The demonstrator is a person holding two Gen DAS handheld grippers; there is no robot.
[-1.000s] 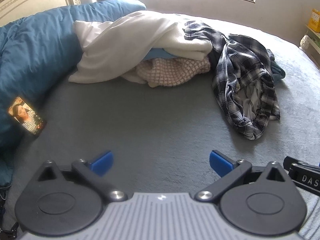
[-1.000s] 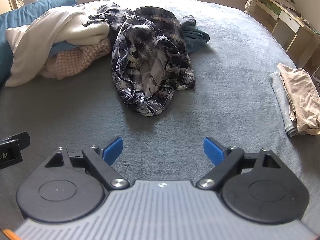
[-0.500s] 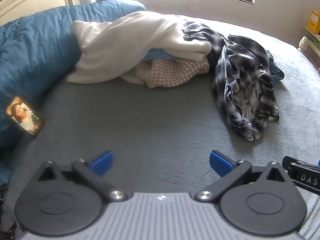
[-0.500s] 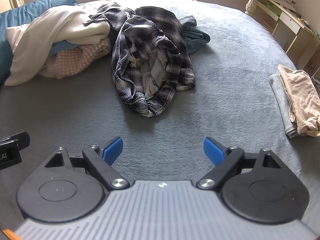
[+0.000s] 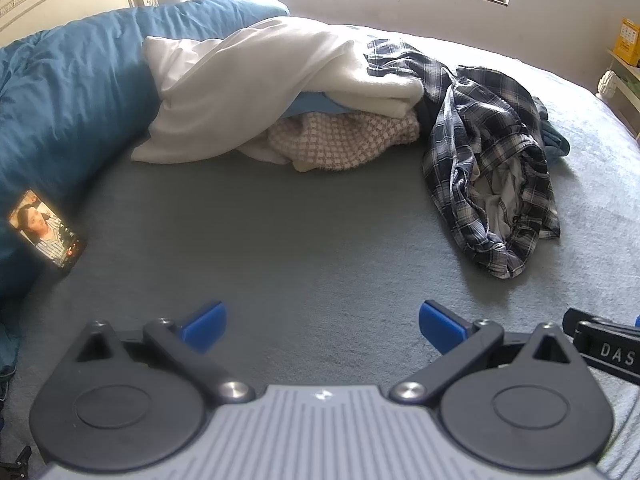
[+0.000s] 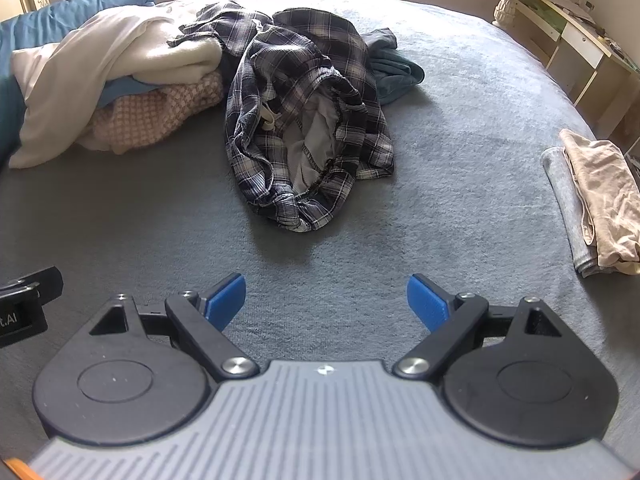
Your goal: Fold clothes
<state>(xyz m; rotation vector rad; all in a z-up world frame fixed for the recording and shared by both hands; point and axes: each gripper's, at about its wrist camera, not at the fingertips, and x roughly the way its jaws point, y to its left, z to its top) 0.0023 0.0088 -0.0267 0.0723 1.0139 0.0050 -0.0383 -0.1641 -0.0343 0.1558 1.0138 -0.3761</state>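
Nothing moved; plaid shirt (image 6: 304, 120) crumpled

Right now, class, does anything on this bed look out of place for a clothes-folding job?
Yes: a phone with its screen lit leans against the blue duvet at the left edge, not laundry. The plaid shirt lies crumpled in the middle, apart from the folded pile at the right edge.
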